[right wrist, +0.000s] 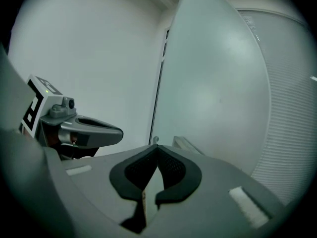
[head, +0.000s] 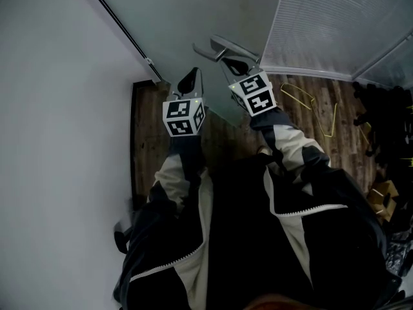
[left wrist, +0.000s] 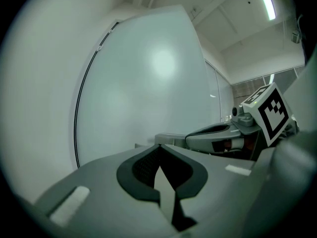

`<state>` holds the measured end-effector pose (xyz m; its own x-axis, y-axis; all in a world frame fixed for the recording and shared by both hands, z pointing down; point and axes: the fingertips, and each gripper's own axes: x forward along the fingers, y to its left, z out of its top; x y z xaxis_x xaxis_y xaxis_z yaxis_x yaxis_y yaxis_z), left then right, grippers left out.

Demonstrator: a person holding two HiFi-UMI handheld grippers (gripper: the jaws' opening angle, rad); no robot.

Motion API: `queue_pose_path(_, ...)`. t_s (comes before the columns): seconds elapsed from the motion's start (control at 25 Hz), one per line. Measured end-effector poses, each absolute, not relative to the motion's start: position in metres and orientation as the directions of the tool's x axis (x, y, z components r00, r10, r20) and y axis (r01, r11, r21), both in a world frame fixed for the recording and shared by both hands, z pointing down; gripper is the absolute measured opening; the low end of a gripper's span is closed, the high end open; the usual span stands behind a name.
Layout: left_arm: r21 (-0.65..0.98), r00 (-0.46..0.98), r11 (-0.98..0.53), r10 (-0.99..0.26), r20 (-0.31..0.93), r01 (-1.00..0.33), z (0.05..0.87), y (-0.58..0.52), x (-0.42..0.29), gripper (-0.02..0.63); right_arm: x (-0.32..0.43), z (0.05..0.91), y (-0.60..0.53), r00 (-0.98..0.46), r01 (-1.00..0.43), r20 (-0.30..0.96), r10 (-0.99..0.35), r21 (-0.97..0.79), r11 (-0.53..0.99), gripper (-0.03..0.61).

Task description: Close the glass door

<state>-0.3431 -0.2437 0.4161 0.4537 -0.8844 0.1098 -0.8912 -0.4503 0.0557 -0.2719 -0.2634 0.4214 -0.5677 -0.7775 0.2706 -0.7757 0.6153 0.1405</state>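
The frosted glass door (head: 193,11) fills the top of the head view, its black edge strip (head: 122,28) running along the white wall (head: 51,121). My left gripper (head: 191,75) and right gripper (head: 227,60) point side by side at the lower part of the pane, tips close to the glass; contact cannot be told. In the left gripper view the door (left wrist: 148,78) rises just ahead of my shut, empty left gripper (left wrist: 157,148), with the right gripper (left wrist: 213,133) alongside. In the right gripper view the door (right wrist: 213,83) stands before my shut, empty right gripper (right wrist: 157,148).
A wooden floor (head: 151,141) lies below the door. A white ribbed panel (head: 335,24) stands at the upper right. Yellow wire frames (head: 310,99) lie on the floor beside it, with dark clutter (head: 387,108) and a cardboard box (head: 384,196) further right.
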Motion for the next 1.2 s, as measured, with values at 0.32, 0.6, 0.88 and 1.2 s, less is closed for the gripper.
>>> queue_pose_path(0.32, 0.066, 0.465, -0.460, -0.879, 0.102, -0.885, 0.420, -0.243, -0.349, 0.006, -0.285, 0.446, -0.271, -0.375, -0.440, 0.395, -0.839, 0.721, 0.536, 0.106)
queue_pose_path(0.6, 0.074, 0.479, -0.474, -0.872, 0.102, -0.878, 0.419, -0.240, -0.341, 0.006, -0.288, 0.471, -0.297, -0.235, -0.147, 0.467, -0.853, 0.850, 0.506, 0.296)
queue_pose_path(0.88, 0.073, 0.477, -0.471, -0.874, 0.096, -0.879, 0.418, -0.240, -0.346, 0.006, -0.290, 0.480, -0.313, -0.179, -0.021, 0.442, -0.879, 0.891, 0.453, 0.171)
queue_pose_path(1.2, 0.078, 0.483, -0.477, -0.870, 0.101, -0.876, 0.424, -0.250, -0.348, 0.006, -0.286, 0.485, -0.325, -0.164, 0.037, 0.431, -0.888, 0.902, 0.431, 0.141)
